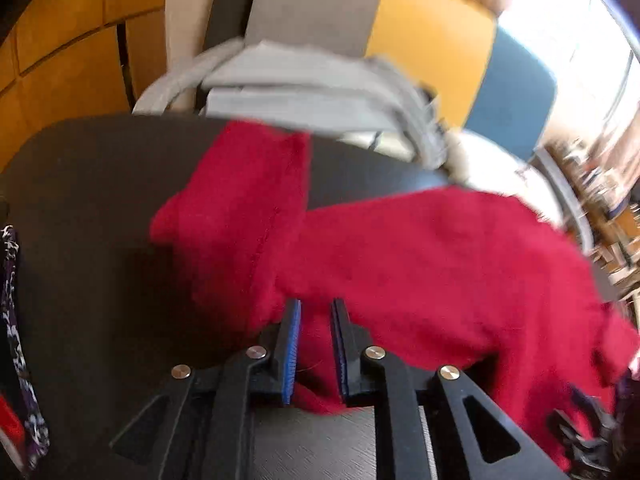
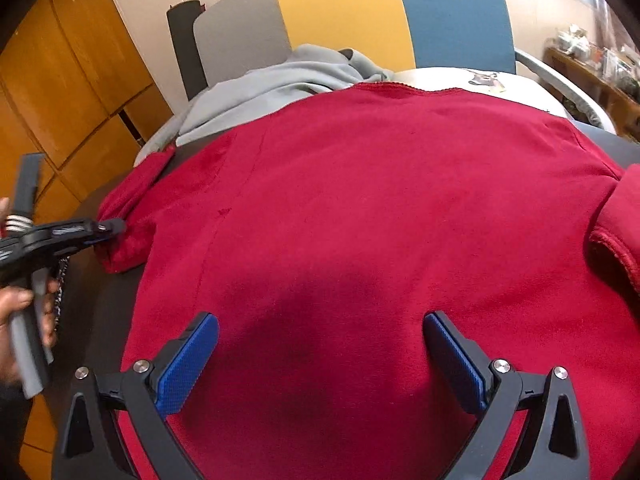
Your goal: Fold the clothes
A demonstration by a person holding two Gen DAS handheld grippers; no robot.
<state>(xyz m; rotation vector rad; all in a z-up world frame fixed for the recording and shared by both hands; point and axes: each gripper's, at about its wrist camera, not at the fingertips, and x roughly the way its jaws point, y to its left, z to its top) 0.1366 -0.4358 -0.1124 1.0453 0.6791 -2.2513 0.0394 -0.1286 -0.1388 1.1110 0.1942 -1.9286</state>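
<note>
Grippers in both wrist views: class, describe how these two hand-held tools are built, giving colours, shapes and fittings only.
Both are matte black plastic. The left gripper has two narrow fingers faced with ribbed blue pads, hinged on angular arms with triangular cut-outs and round silver pins. The right gripper matches, its textured blue pads broader in view. From the side, the left tool shows a grey handle and a metal spring.

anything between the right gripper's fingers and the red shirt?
No. In the right wrist view the right gripper stands open above the red shirt, nothing in between; only bare red cloth and a shadow show between its fingers.
</note>
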